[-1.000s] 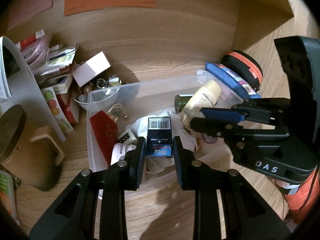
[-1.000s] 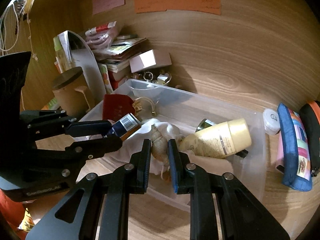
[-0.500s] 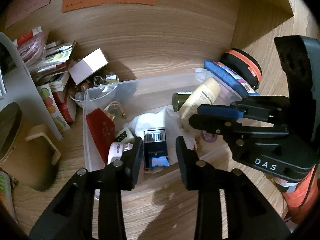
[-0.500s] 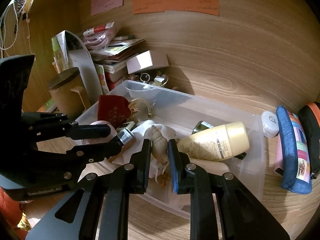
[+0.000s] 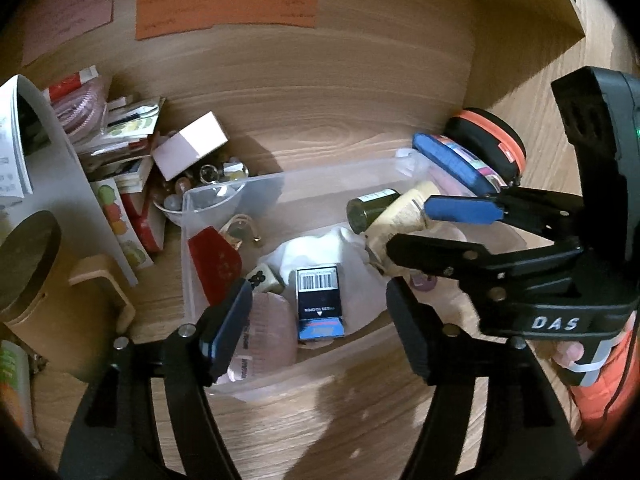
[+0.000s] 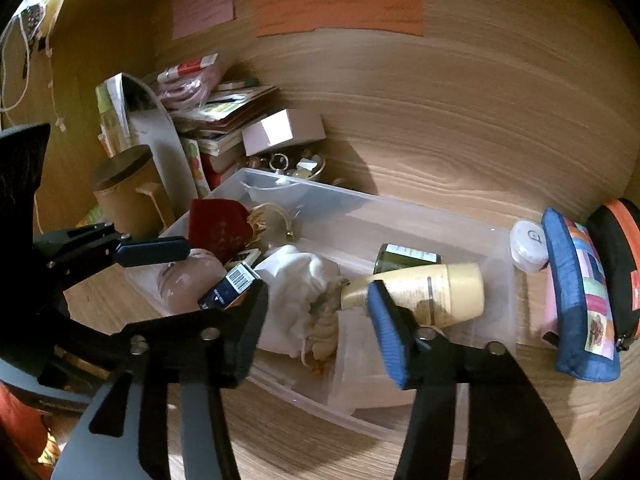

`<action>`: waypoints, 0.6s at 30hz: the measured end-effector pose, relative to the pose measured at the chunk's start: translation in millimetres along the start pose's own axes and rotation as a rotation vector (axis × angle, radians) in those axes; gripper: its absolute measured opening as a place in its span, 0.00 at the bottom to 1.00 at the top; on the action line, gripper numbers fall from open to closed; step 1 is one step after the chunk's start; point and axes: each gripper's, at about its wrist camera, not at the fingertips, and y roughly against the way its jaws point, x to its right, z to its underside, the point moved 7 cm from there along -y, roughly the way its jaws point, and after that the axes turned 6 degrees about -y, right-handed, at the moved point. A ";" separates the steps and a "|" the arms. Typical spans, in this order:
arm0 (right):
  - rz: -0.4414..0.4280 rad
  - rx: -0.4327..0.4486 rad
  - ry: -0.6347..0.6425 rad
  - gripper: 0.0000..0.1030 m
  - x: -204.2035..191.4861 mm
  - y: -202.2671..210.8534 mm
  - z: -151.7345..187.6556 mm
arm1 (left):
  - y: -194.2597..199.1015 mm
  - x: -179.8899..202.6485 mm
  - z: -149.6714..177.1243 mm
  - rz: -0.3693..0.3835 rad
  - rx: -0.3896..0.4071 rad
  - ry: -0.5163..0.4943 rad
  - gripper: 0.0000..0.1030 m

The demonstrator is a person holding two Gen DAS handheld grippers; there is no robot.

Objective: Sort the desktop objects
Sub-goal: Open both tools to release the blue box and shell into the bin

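Both jaws of the left gripper [image 5: 320, 316] stand wide apart and hold nothing. From the left wrist view, the surface is a light wooden desk [image 5: 320, 420] with a wooden back wall [image 5: 320, 92], where an orange paper note [image 5: 226, 6] is stuck. On the desk stands a clear plastic storage bin [image 5: 192, 240]. Inside it, the small dark blue box with a barcode label [image 5: 319, 302] lies flat on a white cloth bag [image 5: 316, 250], between the two open fingers and a little ahead of them, touching neither.

From the right wrist view, the right gripper [image 6: 316, 320] is also spread open and empty, low over the same bin [image 6: 496, 280]. A pale spiral seashell [image 6: 326, 330] lies between its fingers at the edge of the cloth bag [image 6: 300, 280]. A cream plastic lotion bottle [image 6: 436, 292] lies on its side just behind the right finger. A blue patchwork fabric pouch [image 6: 580, 296] rests on the desk outside the bin, to the right.
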 end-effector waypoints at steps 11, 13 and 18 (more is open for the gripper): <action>0.068 0.014 -0.017 0.79 10.5 9.3 -4.7 | 4.8 -7.3 -0.8 -0.049 0.028 0.008 0.88; 0.057 0.006 -0.034 0.81 10.8 12.1 -4.7 | 4.9 -8.4 -1.0 -0.063 0.023 0.009 0.91; 0.055 0.014 -0.024 0.83 6.2 27.7 -3.9 | 8.5 -9.2 1.0 -0.074 -0.013 0.030 0.93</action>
